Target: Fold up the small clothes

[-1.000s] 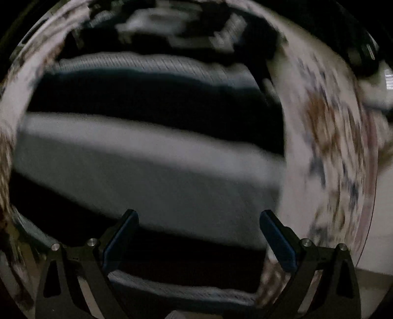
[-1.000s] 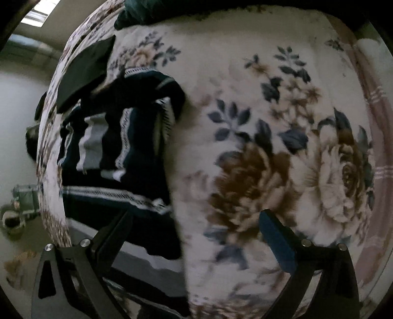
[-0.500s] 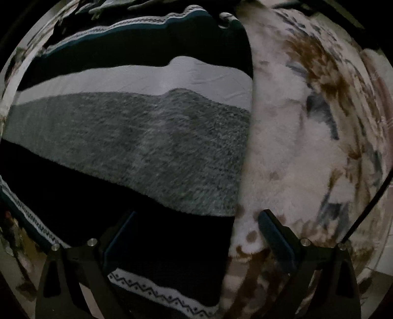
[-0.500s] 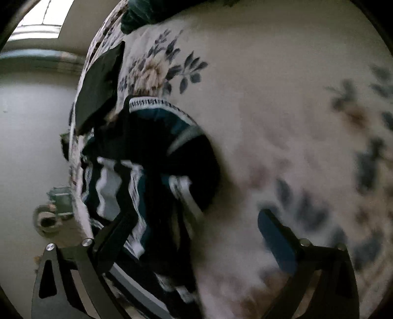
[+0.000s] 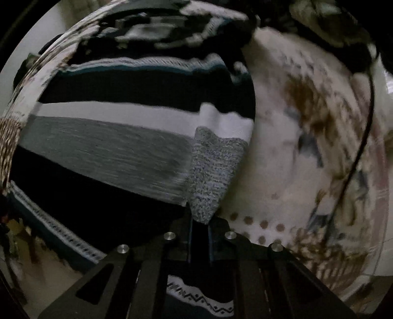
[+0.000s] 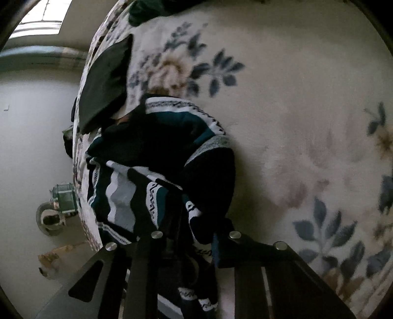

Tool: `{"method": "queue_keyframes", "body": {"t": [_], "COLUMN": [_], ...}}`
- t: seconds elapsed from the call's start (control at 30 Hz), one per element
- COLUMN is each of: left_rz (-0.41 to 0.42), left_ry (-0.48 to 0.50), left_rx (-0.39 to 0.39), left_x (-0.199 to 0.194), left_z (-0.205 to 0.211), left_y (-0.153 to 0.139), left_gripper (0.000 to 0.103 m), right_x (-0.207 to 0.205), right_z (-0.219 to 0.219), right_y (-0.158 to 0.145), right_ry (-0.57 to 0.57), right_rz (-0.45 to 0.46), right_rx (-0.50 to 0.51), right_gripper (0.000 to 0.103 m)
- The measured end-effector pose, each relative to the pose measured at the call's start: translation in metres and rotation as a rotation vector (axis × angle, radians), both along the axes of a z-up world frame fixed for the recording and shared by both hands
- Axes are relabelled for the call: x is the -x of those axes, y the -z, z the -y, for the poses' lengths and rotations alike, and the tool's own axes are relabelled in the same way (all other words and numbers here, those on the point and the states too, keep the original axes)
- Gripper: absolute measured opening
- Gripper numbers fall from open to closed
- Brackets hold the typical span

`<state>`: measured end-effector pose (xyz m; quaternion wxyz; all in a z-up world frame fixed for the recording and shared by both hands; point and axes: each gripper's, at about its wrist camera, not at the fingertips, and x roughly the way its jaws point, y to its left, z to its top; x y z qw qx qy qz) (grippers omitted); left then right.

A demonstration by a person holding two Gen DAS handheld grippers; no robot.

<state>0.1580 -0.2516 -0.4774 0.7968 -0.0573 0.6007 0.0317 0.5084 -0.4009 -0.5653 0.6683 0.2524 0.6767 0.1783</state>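
A knitted sweater with black, white and grey bands and patterned teal trim lies on a floral blanket. My left gripper is shut on its right edge, where a grey flap of knit rises out of the jaws. In the right wrist view the same sweater is bunched up near the bed's edge. My right gripper is closing its jaws on a dark, pattern-trimmed fold. The fabric fills the gap between its fingers.
A dark folded garment lies beyond the sweater near the bed's edge, with dark green cloth further back. The blanket spreads wide to the right. Floor with a small wheeled object is at left. A thin black cable crosses the blanket.
Both grippers were wide open and are now closed on the sweater. The left one slid to the garment's right edge; the right one came down from the bare blanket onto the bunched part.
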Motion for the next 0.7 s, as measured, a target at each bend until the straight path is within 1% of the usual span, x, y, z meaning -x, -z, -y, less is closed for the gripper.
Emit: {"method": "queue_keyframes", "body": {"t": [0.07, 0.13, 0.23, 0.27, 0.37, 0.4, 0.47, 0.53, 0.63, 0.67, 0.7], "left_rz": [0.016, 0.036, 0.059, 0.067, 0.076, 0.08, 0.076, 0.077, 0.067, 0.058, 0.047], "left_ry": [-0.046, -0.107, -0.205, -0.237, -0.292, -0.316, -0.353, -0.392, -0.432, -0.437, -0.442], "left_rx": [0.035, 0.079, 0.128, 0.133, 0.154, 0.164, 0.182, 0.213, 0.259, 0.273, 0.282], "left_x": [-0.002, 0.007, 0.008, 0.006, 0.007, 0.007, 0.002, 0.003, 0.004, 0.004, 0.005], "left_z": [-0.02, -0.039, -0.084, -0.102, -0.148, -0.169, -0.2, -0.229, -0.271, -0.286, -0.3], "left_y": [-0.022, -0.035, -0.062, -0.07, -0.079, -0.082, -0.079, -0.078, -0.067, -0.06, -0.053], "left_gripper": [0.006, 0.006, 0.006, 0.006, 0.006, 0.006, 0.006, 0.006, 0.006, 0.006, 0.006], "right_x": [-0.002, -0.005, -0.016, -0.02, -0.033, -0.04, -0.05, -0.061, -0.08, -0.085, -0.092], "right_z": [-0.007, -0.01, -0.031, -0.041, -0.08, -0.1, -0.136, -0.172, -0.241, -0.262, -0.292], "right_y": [-0.017, -0.035, -0.065, -0.075, -0.103, -0.111, -0.121, -0.123, -0.116, -0.112, -0.102], "right_ry": [-0.015, -0.026, -0.051, -0.057, -0.081, -0.088, -0.101, -0.108, -0.136, -0.147, -0.164], "right_rz": [0.01, 0.023, 0.047, 0.054, 0.077, 0.081, 0.095, 0.092, 0.089, 0.084, 0.072], "right_rx": [0.009, 0.014, 0.027, 0.031, 0.055, 0.061, 0.081, 0.09, 0.132, 0.145, 0.171], "right_gripper": [0.019, 0.018, 0.018, 0.018, 0.018, 0.018, 0.018, 0.018, 0.017, 0.017, 0.017]}}
